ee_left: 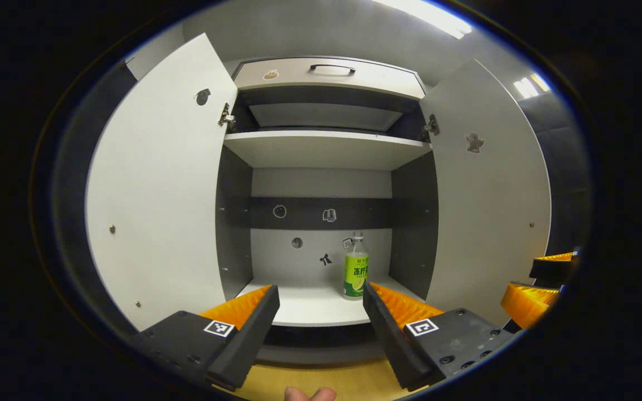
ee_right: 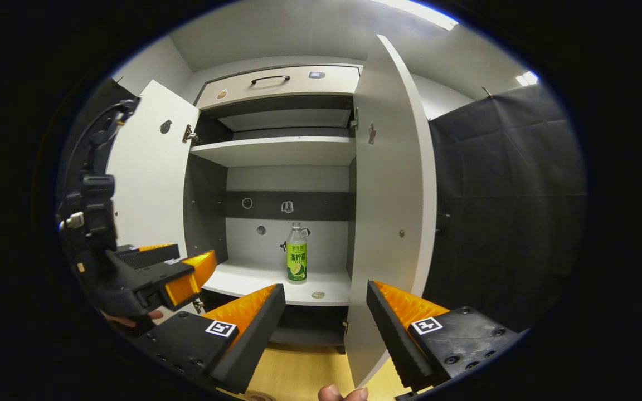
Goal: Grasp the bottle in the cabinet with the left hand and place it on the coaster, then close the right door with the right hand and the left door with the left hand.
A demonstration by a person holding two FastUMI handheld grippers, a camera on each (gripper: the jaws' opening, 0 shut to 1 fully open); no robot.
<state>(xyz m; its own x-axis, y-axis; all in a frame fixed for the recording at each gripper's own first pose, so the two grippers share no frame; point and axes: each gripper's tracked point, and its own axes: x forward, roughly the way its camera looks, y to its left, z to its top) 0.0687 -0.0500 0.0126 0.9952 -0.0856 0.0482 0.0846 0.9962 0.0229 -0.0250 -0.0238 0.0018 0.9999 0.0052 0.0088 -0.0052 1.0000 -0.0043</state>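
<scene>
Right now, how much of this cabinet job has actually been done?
Nothing looks finished yet. The bottle stands upright on the cabinet's lower shelf, untouched. In hand: the left gripper is open and aimed at the shelf, short of the bottle. The right gripper is open too, facing the right door. Left: grasp the bottle, set it on the coaster, then shut the right door and left door, both wide open.

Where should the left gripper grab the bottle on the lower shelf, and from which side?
Probably mid-body, on the green label. The bottle stands upright, alone on the lower shelf, both doors swung wide. Come straight in from the cabinet's open front with the open left gripper, its fingers passing either side of the round body; the thin capped neck gives less hold.
</scene>
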